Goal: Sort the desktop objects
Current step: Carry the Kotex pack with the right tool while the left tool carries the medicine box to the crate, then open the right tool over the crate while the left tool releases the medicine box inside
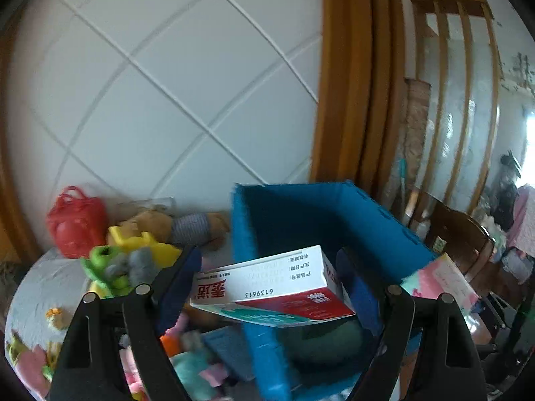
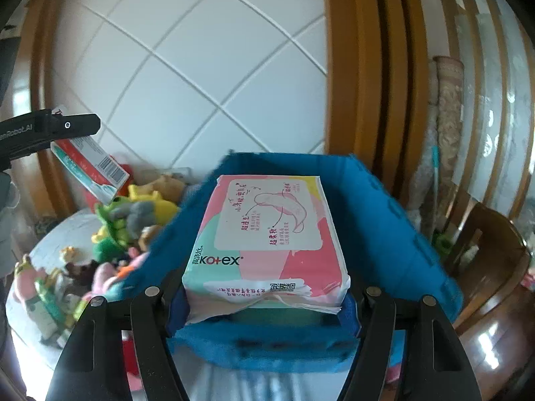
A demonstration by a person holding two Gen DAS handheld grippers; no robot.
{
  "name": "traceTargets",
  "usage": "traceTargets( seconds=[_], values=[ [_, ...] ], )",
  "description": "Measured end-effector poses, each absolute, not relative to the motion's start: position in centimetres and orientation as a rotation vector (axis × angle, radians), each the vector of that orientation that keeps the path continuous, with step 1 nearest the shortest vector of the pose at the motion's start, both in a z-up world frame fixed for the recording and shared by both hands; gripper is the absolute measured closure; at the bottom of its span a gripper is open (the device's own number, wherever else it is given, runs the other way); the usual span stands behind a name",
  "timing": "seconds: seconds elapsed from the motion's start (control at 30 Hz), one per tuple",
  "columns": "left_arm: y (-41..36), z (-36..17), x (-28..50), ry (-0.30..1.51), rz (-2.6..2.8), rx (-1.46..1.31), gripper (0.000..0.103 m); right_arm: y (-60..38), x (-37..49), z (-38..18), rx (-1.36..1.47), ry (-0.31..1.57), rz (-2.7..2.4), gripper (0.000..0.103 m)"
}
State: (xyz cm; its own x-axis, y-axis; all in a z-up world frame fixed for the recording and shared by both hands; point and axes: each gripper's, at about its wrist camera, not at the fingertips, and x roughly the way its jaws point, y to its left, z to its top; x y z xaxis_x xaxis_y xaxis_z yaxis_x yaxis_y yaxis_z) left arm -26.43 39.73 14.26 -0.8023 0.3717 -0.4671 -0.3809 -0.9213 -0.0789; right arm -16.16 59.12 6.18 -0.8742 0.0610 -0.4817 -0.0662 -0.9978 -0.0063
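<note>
Left tool (image 1: 267, 287) clamping red-white box (image 1: 271, 284), hovering over near-left edge of blue bin (image 1: 334, 214). Right tool (image 2: 264, 297) gripping Kotex pack (image 2: 267, 244) above bin. Plush toys (image 1: 133, 257) lying on desk (image 1: 40, 287) left of bin.

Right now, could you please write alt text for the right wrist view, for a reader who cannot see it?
The right gripper holds a pink and green Kotex pack over an open blue fabric bin. Left of the bin, plush toys crowd the table by a white tiled wall.
</note>
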Motion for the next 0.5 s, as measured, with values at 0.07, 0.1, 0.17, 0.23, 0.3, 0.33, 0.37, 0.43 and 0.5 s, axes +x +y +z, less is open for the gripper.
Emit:
traceTargets(
  seconds=[0.07, 0.1, 0.17, 0.23, 0.3, 0.33, 0.37, 0.43, 0.5],
  values=[
    [42.6, 13.5, -28.3, 0.040, 2.624, -0.737, 0.020, 61.2, -18.0, 6.1, -0.799, -0.007, 2.960, 0.033],
    [43.8, 12.9, -29.3, 0.045, 2.613, -0.769, 0.020, 62.2, -18.9, 6.0, -0.821, -0.018, 2.954, 0.033],
    [45.9, 11.7, -31.2, 0.060, 2.597, -0.834, 0.020, 64.0, -21.2, 5.8, -0.871, -0.030, 2.939, 0.033],
    [47.8, 10.6, -33.3, 0.084, 2.589, -0.898, 0.020, 65.8, -23.6, 5.5, -0.930, -0.037, 2.924, 0.033],
    [49.3, 9.9, -35.4, 0.105, 2.578, -0.960, 0.020, 67.3, -26.0, 5.2, -0.984, -0.052, 2.905, 0.033],
    [50.1, 9.6, -36.4, 0.116, 2.572, -0.991, 0.020, 68.0, -27.3, 5.1, -1.009, -0.062, 2.894, 0.033],
    [50.8, 9.2, -37.4, 0.126, 2.565, -1.022, 0.020, 68.6, -28.5, 5.0, -1.034, -0.067, 2.886, 0.033],
    [52.3, 8.8, -39.5, 0.151, 2.552, -1.080, 0.020, 69.8, -31.1, 4.8, -1.099, -0.055, 2.873, 0.033],
    [53.3, 8.3, -41.3, 0.172, 2.543, -1.139, 0.020, 70.8, -33.7, 4.4, -1.175, -0.036, 2.852, 0.033]
  ],
)
